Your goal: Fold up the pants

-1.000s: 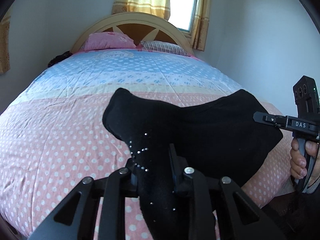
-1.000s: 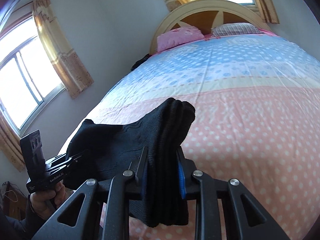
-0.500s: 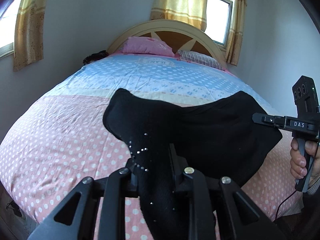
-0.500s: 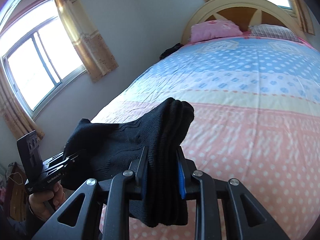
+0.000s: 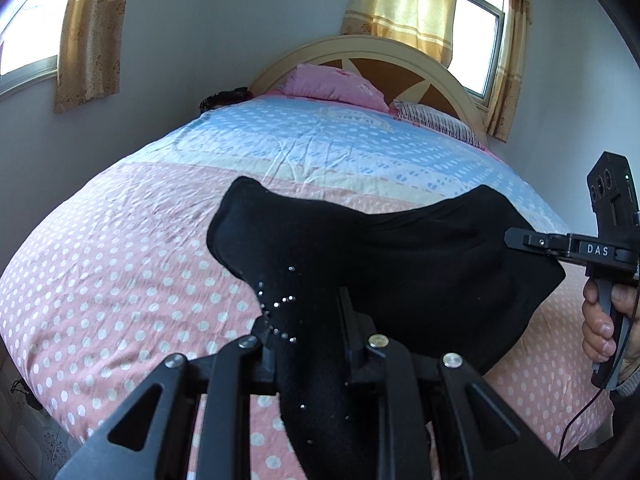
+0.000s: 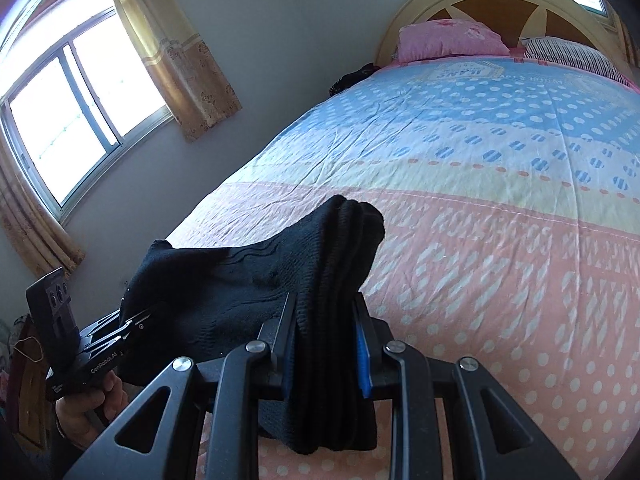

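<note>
Left wrist view first, nearest stuff: the left gripper (image 5: 308,332) has its jaws clamped on a bunched corner of the black pants (image 5: 392,264), the bit with the little shiny studs on it. Across from it the right gripper (image 5: 516,238) is pinching the other corner, with the person's hand (image 5: 600,320) round its handle at the right edge of the frame. So the pants hang stretched between the two, held up over the foot-end edge of the bed (image 5: 120,264). I can't tell whether the lower part touches the cover.

My read on the two-corner hold: it keeps the top edge taut, so the fabric can drop flat onto the pink dotted part instead of landing in a heap.

Right wrist view backs it up: thick layers of pants (image 6: 332,280) squeezed between the blue-lined jaws of the right gripper (image 6: 326,344), left gripper (image 6: 128,326) biting the far corner.

Further out, the blue half of the cover has nothing lying on it, then a pink pillow (image 5: 332,84) and striped pillow (image 5: 436,122) against the headboard (image 5: 400,50), with curtains (image 5: 400,0) behind.
</note>
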The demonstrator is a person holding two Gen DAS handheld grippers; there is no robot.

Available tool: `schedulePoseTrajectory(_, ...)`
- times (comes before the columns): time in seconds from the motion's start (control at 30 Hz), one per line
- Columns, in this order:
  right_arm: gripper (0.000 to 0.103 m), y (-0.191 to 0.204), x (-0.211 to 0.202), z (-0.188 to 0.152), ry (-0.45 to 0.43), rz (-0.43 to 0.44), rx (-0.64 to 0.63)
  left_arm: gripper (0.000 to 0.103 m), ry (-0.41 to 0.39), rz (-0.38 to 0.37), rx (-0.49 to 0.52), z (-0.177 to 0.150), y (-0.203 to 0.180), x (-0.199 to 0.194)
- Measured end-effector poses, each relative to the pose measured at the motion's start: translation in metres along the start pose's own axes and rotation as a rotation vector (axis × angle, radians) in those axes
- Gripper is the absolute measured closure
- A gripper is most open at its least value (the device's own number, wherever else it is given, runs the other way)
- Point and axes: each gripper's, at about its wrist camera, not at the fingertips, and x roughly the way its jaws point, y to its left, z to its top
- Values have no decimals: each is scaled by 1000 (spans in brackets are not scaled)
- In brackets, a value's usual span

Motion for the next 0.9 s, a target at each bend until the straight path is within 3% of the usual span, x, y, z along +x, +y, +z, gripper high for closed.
schedulePoseTrajectory(0.5, 78, -17, 32, -5, 50, -9, 52, 79, 68, 16, -10, -15, 7, 19)
schedulePoseTrajectory(0.77, 78, -26, 46, -11, 90, -44, 79, 72, 81, 29, 1, -22, 9, 23)
schedulePoseTrajectory(0.9, 77, -33, 51, -13, 103, -39, 95, 62, 77, 57, 18, -26, 8, 25)
